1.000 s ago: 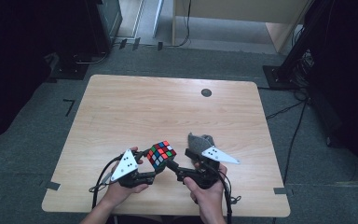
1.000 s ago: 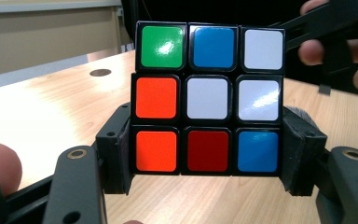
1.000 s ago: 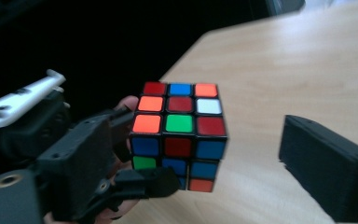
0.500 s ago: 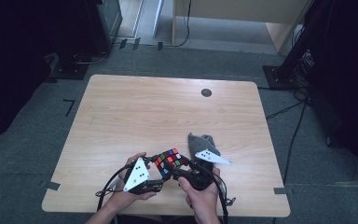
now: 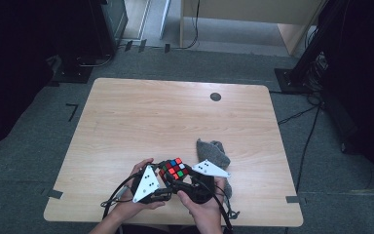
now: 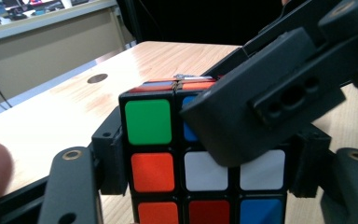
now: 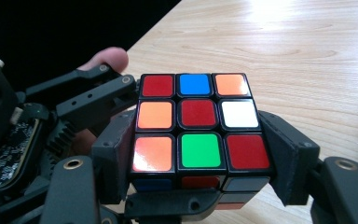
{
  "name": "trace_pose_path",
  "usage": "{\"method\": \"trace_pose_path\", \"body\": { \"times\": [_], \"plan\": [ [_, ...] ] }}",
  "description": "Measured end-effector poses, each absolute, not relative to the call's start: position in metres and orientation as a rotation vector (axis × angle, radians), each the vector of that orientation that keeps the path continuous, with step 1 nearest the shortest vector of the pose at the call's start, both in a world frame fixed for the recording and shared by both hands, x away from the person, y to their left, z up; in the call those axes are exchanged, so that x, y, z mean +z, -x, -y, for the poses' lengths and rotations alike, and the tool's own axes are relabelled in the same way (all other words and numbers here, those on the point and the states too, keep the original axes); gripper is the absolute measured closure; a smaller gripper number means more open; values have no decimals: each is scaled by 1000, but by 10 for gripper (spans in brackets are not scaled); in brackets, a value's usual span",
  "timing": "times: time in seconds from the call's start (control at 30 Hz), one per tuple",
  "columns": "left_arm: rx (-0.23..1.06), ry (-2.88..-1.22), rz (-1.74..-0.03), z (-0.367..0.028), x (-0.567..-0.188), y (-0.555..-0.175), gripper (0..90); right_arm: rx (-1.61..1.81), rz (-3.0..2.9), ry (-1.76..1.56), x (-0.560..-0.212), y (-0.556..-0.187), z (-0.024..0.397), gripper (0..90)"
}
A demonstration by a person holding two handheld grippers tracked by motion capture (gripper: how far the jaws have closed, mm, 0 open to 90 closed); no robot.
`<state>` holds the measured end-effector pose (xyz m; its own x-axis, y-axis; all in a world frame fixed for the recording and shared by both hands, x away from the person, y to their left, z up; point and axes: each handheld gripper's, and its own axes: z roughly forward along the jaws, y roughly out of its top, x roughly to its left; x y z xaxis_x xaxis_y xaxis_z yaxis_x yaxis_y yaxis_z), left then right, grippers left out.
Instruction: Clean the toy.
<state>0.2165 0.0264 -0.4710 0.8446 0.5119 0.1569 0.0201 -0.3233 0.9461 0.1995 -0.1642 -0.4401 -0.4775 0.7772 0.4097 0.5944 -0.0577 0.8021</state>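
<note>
High view, cube: a scrambled puzzle cube (image 5: 174, 169) is held up over the near edge of the table (image 5: 175, 112), between the person's two hands.
Left gripper: the left gripper (image 6: 205, 163) is clamped on the cube; in the left gripper view its jaws press the cube's two sides, with green, orange, white and blue tiles facing the camera. Its jaws have just eased apart a little, the cube between them.
Right gripper: the right gripper (image 7: 200, 158) is closed on the cube as well; in the right gripper view its pads sit flush against opposite sides, around the layer nearest that camera, the face with the red centre towards the lens.
In the way: in the left gripper view a jaw of the right gripper slants across the cube's upper right, covering part of the blue tile and the corner beside it.
Hands: the left hand (image 5: 136, 195) and right hand (image 5: 204, 209) come in from the table's near edge, just below the cube.
Grey cloth: a crumpled grey cloth (image 5: 215, 153) lies on the table just right of the cube, partly under the right gripper's plate.
Cable hole: a round dark cable hole (image 5: 215, 96) sits well beyond the cube, near the table's far edge.
Floor: grey carpet (image 5: 39, 146) surrounds the table.
</note>
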Motion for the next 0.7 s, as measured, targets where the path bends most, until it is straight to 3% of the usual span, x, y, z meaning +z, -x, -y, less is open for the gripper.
{"method": "trace_pose_path", "body": {
  "times": [0.2, 0.37, 0.53, 0.7],
  "plan": [
    [468, -1823, -484, -38, -470, -227, 335, 1753, -1987, -1499, -433, -205, 179, 239],
    [331, -1693, -656, -65, -465, -249, 336, 1773, -1826, -1475, -440, -199, 195, 272],
    [219, -1591, -733, -76, -460, -256, 336, 1680, -1941, -1408, -469, -195, 170, 249],
    [171, -1565, -736, -69, -459, -252, 336, 1664, -1963, -1317, -470, -191, 143, 206]
  ]
}}
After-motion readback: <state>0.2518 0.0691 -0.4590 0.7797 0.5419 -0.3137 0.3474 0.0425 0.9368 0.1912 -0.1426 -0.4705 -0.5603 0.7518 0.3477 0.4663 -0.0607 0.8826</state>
